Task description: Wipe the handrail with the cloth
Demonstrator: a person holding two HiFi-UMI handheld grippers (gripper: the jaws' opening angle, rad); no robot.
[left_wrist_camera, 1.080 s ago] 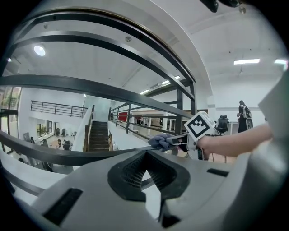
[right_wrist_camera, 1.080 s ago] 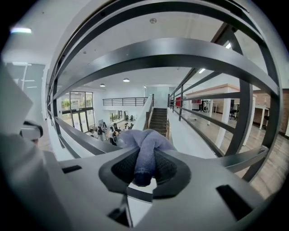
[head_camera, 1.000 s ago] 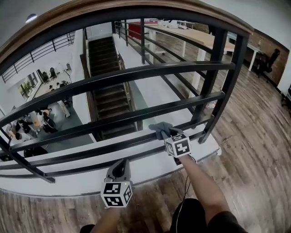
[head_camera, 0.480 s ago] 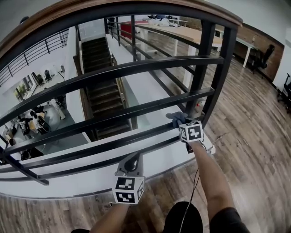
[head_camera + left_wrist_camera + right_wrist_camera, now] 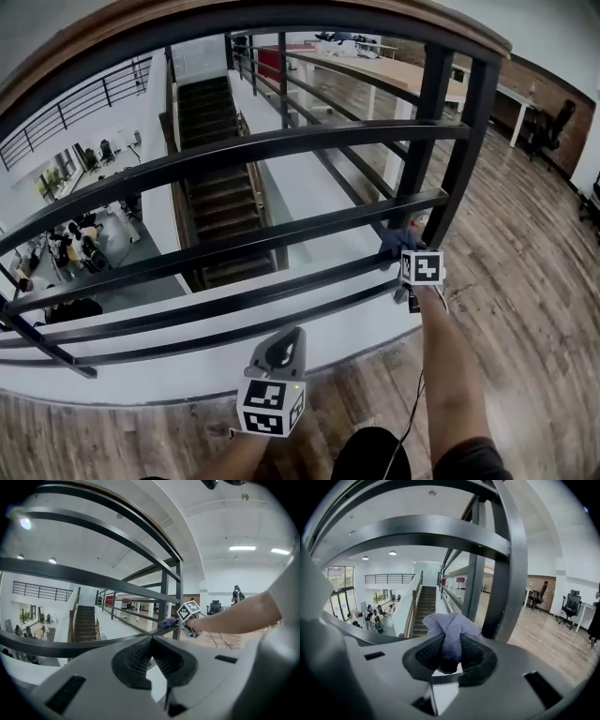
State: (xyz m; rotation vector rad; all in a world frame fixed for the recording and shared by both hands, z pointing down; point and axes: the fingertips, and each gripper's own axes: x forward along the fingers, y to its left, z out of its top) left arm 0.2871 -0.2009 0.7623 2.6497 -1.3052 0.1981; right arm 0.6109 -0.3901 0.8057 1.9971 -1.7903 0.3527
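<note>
A grey-blue cloth (image 5: 397, 243) is bunched against a lower black bar of the handrail (image 5: 234, 298), right beside the vertical post (image 5: 466, 141). My right gripper (image 5: 405, 260) is shut on the cloth; in the right gripper view the cloth (image 5: 450, 627) bulges out between the pads, with the post (image 5: 506, 573) just behind it. My left gripper (image 5: 287, 345) hangs lower and to the left, in front of the railing, shut with nothing in it and touching no bar. The left gripper view shows the cloth (image 5: 167, 623) on the bar ahead, next to the right gripper (image 5: 175, 622).
The railing has several black horizontal bars under a wooden top rail (image 5: 187, 23). Beyond it drop a staircase (image 5: 216, 159) and a lower floor with people (image 5: 66, 248). Wooden floor (image 5: 525, 281) spreads to the right, with desks and office chairs farther back.
My right gripper has slid the cloth rightward along the lower bar, up to the vertical post. The left gripper has drifted a little right and lower.
</note>
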